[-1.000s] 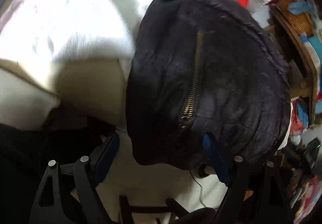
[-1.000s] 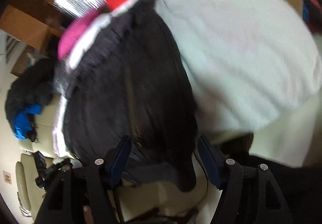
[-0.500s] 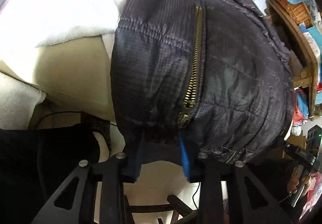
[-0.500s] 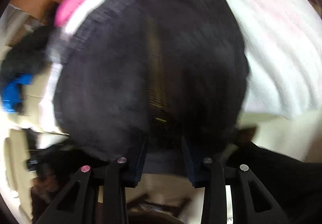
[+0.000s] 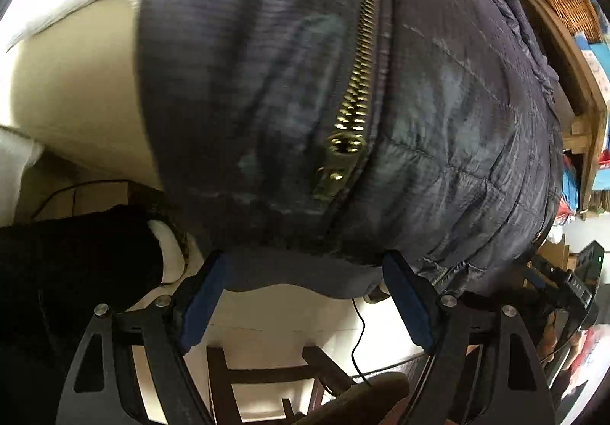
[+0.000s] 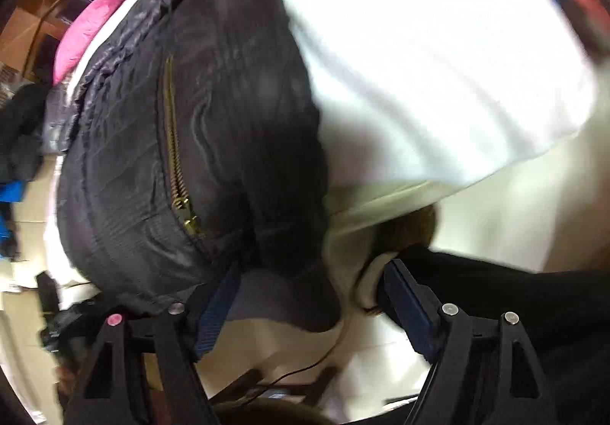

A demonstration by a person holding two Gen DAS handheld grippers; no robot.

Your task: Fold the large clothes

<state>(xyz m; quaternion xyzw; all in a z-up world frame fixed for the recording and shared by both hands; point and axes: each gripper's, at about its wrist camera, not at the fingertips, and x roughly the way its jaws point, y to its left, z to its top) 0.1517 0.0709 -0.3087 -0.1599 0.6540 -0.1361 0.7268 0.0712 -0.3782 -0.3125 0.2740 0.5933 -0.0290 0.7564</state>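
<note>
Left gripper [image 5: 305, 295], foreground: jaws spread wide, having reopened since half a second ago, when they were pinched on the hem of the dark quilted jacket [image 5: 438, 112]. Right gripper [image 6: 312, 299]: likewise parted after a similar pinch. The release suggests one fold or adjustment is finished and a new grasp must follow. The jacket hem hangs loosely between both pairs of blue pads [image 5: 406, 301], apparently ungripped. Beyond, the jacket, brass zipper [image 5: 362, 55] uppermost, lies over the edge of a white-covered bed [image 6: 438, 62]; a wooden shelf [image 5: 572, 55] stands farther back.
</note>
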